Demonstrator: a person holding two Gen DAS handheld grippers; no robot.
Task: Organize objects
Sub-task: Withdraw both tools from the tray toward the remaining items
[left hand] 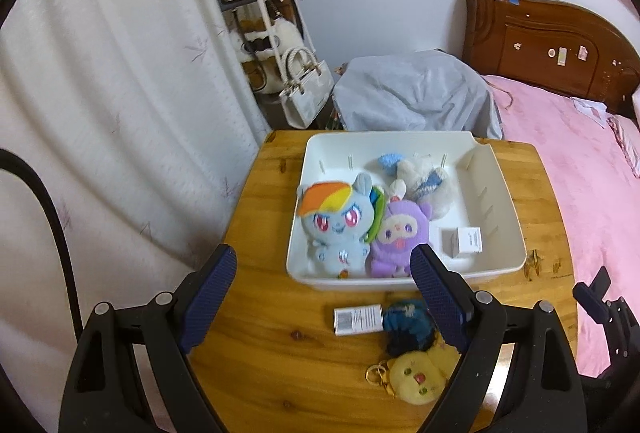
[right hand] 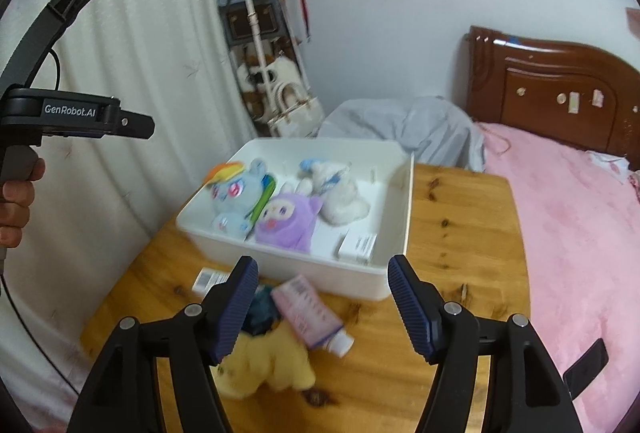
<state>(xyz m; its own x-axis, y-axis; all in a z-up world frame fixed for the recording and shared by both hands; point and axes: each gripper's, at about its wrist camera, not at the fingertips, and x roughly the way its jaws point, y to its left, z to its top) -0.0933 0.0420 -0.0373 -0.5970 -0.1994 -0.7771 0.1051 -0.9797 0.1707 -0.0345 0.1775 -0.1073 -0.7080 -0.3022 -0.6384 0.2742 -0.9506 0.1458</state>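
Left gripper [left hand: 322, 275]: jaws spread, empty, above table's left part.
Right gripper [right hand: 323, 295]: jaws spread, empty.
White bin [right hand: 288, 261]: table's far edge; holds plush toys [left hand: 340, 221].
Pink tube [right hand: 310, 313]: on table [right hand: 460, 233], just beside bin's near wall.

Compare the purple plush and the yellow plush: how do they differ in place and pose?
The purple plush lies inside the white bin, while the yellow plush lies on the table in front of it. The purple plush rests against a blue pony; the yellow plush touches a dark blue toy. Both lie face up, and no gripper holds either.
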